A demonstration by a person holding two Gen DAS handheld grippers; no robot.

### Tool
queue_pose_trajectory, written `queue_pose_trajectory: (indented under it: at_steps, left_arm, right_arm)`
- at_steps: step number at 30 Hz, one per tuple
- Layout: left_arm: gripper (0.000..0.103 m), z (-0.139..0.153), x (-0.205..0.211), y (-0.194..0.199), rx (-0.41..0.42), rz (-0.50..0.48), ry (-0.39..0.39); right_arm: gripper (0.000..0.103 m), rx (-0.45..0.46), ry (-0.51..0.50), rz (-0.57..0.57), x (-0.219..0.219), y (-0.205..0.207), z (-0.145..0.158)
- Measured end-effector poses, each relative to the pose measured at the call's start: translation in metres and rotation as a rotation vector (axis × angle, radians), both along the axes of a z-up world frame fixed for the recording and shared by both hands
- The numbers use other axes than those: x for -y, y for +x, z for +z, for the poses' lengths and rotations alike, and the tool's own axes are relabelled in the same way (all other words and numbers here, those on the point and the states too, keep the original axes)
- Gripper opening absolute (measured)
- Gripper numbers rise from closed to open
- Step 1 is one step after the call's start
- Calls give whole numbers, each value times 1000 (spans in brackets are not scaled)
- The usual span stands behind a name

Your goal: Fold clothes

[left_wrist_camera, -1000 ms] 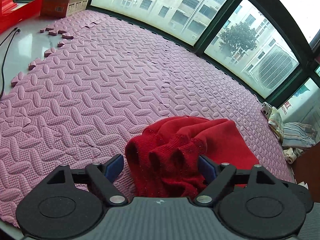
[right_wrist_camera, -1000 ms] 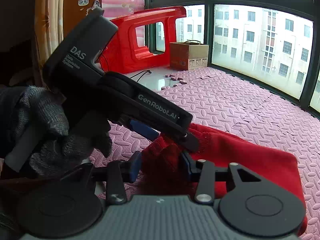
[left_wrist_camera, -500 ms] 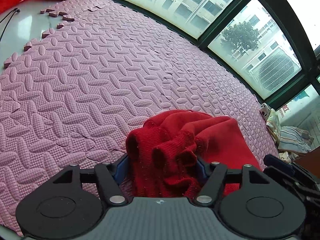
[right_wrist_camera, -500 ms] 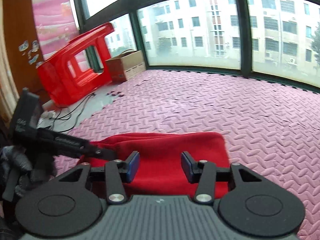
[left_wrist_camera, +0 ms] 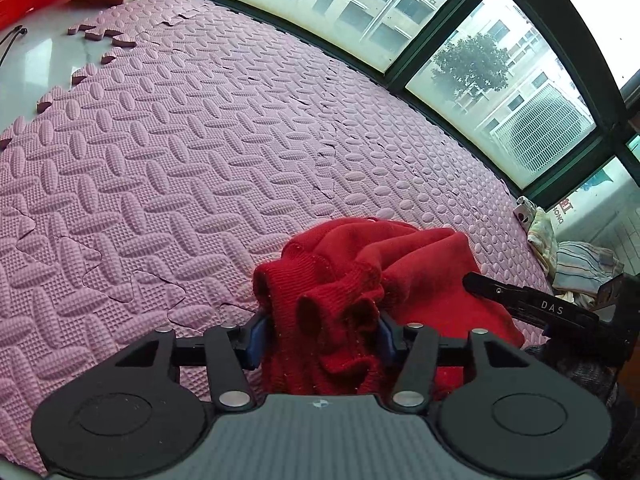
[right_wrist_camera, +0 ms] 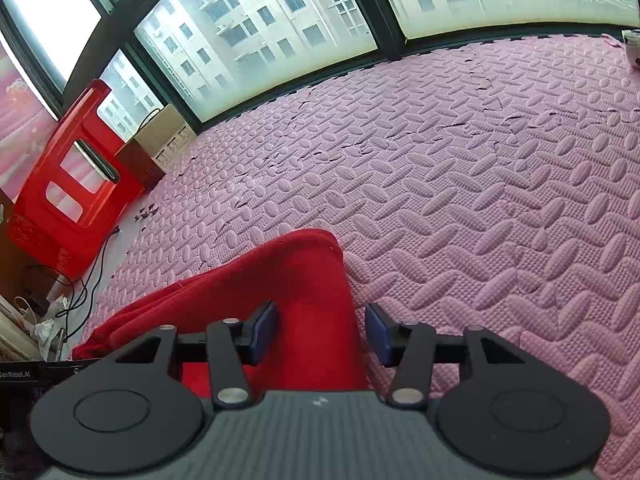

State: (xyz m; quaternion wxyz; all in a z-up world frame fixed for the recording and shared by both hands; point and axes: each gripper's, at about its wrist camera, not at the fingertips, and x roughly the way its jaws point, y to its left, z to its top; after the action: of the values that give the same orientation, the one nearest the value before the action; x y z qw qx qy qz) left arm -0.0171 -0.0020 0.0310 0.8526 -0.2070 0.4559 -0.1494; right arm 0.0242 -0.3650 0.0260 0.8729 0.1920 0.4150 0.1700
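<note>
Sweater (left_wrist_camera: 420, 280) lies on foam mat (left_wrist_camera: 200, 152); bunched end between left tool (left_wrist_camera: 320, 336) pads; windows (left_wrist_camera: 500, 92) behind.

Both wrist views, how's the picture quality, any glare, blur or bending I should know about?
Left wrist view: sharp and evenly daylit, the window frame bows in a fisheye arc, sky beyond is blown out at top right, knit on the red sweater stays crisp. Right wrist view: equally sharp, tilted, pane at top left overexposed, soft shadows only on the pink foam mat.
</note>
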Motion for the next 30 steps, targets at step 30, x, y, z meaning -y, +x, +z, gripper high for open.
queue_pose_trajectory:
  at_steps: [30]
  left_arm:
    - [33,49,181,95,137,-370,87]
  right_arm:
    - [22,162,-79,-397,129,-37,63]
